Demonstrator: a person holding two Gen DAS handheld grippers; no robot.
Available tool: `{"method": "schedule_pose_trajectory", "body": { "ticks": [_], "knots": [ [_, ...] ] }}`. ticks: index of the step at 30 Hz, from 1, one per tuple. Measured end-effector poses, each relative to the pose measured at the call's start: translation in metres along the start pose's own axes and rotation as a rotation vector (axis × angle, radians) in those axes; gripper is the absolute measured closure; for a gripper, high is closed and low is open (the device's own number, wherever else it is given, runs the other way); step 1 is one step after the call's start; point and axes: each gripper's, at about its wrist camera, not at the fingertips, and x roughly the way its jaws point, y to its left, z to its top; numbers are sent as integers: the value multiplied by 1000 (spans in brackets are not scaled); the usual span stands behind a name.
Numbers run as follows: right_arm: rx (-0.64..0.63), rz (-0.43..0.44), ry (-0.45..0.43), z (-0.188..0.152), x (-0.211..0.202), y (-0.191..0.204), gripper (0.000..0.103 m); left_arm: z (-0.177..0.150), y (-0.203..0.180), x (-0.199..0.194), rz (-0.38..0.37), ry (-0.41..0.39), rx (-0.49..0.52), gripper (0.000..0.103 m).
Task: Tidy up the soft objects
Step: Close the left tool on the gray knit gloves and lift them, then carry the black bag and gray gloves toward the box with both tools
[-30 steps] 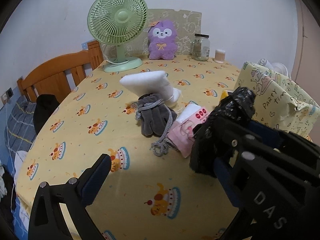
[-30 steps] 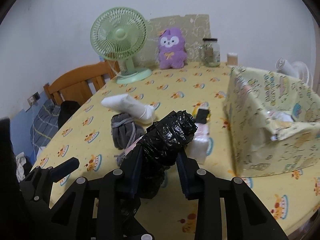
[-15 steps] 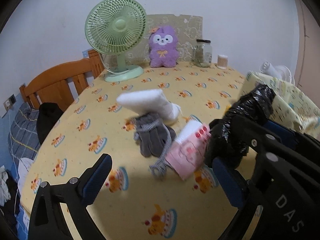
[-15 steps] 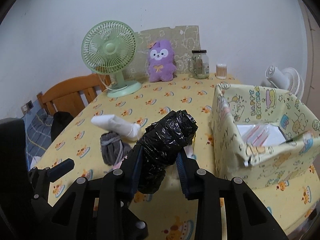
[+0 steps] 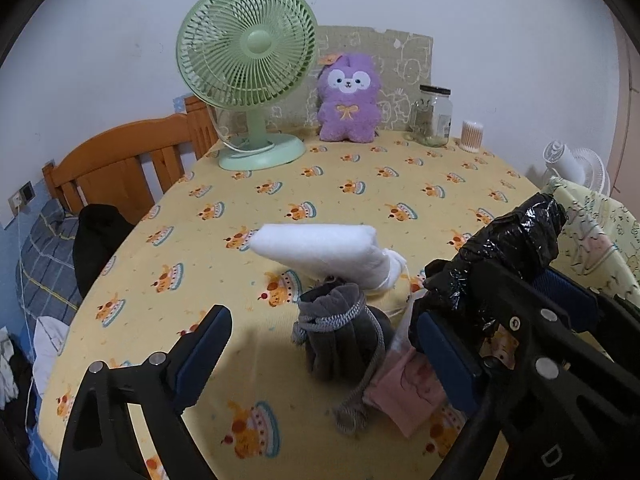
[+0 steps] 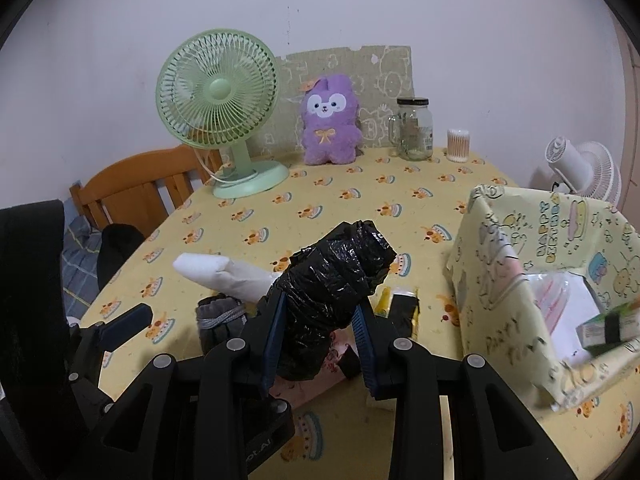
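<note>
**Black bundle goes up and heads for the box**

Lifting is what has just happened: the right gripper (image 6: pixel 320 328) has carried the black plastic bundle (image 6: pixel 336 276) up off the table (image 6: pixel 340 196) over the last second; its jaws are closed tight on the bundle's lower half, and the top pokes out past the fingertips; the box (image 6: pixel 516 308) now sits nearer, at about 3 o'clock of the bundle, so I think the drop into it comes next (the bundle is not over the opening yet).

The left gripper (image 5: pixel 320 340) is wide open and holds nothing; it hangs over the grey gloves (image 5: pixel 340 332), which lie on the table with the white roll (image 5: pixel 320 248) at their 12 o'clock and the pink pack (image 5: pixel 408 392) at their 4 o'clock.

Only the right view looks down into the box, where white and pink packs already lie; only the left view shows the gloves' grey cord (image 5: pixel 360 400) trailing loose; the right view hides most of the pink pack behind the bundle.
</note>
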Motion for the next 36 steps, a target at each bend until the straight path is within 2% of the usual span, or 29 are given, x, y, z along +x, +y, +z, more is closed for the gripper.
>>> {"method": "schedule_pose_trajectory", "body": {
  "ticks": [7, 10, 11, 15, 21, 36],
  "knots": [
    [2, -9, 10, 6, 16, -4, 67, 7, 0, 17, -15, 29, -17, 23],
    [-1, -10, 20, 6, 21, -3, 67, 6, 0, 26, -37, 55, -26, 41],
    [-1, -11, 22, 6, 22, -4, 67, 5, 0, 28, -46, 67, -30, 53],
    [4, 3, 36, 6, 25, -6, 67, 4, -1, 27, -42, 60, -30, 60],
    [1, 11, 28, 5, 18, -4, 67, 2, -1, 19, -42, 53, -25, 63],
    [0, 25, -24, 9, -15, 1, 67, 3, -3, -19, -30, -16, -16, 64]
  ]
}}
